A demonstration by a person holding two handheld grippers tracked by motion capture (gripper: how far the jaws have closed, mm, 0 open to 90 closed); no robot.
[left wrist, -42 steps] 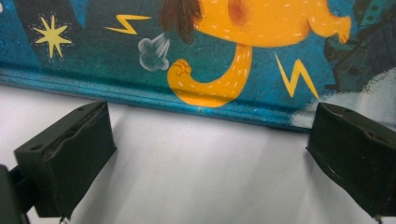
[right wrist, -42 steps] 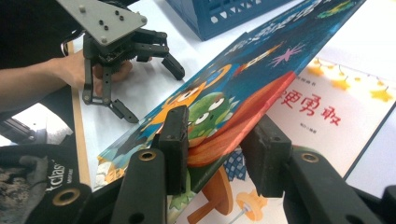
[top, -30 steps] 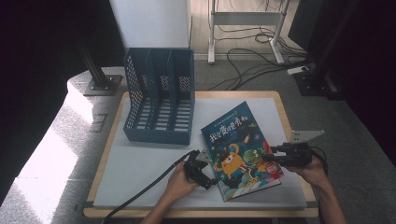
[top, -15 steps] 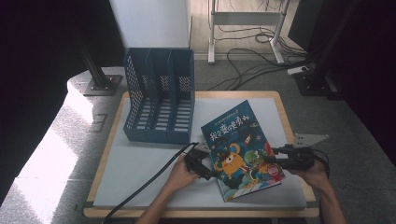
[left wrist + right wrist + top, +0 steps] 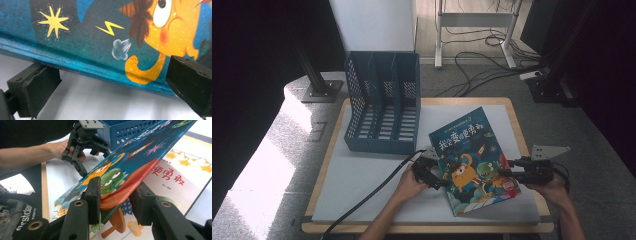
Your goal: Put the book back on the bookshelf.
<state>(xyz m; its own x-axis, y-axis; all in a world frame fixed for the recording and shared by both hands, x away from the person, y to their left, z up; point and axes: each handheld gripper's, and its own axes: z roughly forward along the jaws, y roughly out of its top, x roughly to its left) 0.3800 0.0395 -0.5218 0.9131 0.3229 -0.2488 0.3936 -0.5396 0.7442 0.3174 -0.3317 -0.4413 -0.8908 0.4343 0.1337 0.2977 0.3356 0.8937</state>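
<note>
A picture book (image 5: 472,155) with a blue cartoon cover lies slanted on the white mat, right of centre. My right gripper (image 5: 508,175) is at the book's right edge, shut on the front cover (image 5: 130,157). The cover is lifted off the white first page (image 5: 180,180). My left gripper (image 5: 434,174) is open at the book's left edge. Its jaws stand wide apart, one on each side, with the blue spine edge (image 5: 100,72) just ahead of them and a shadow beneath it. In the right gripper view the left gripper (image 5: 96,161) and its hand show beyond the raised cover.
A blue three-slot file rack (image 5: 382,110) stands at the back left of the mat, close to the book's upper left corner. The white mat (image 5: 357,185) covers a wooden table. A black cable (image 5: 367,200) trails from the left gripper toward the front edge.
The left gripper has moved in against the book's left edge. The right gripper has shifted slightly toward the person, with the cover tilted up.
</note>
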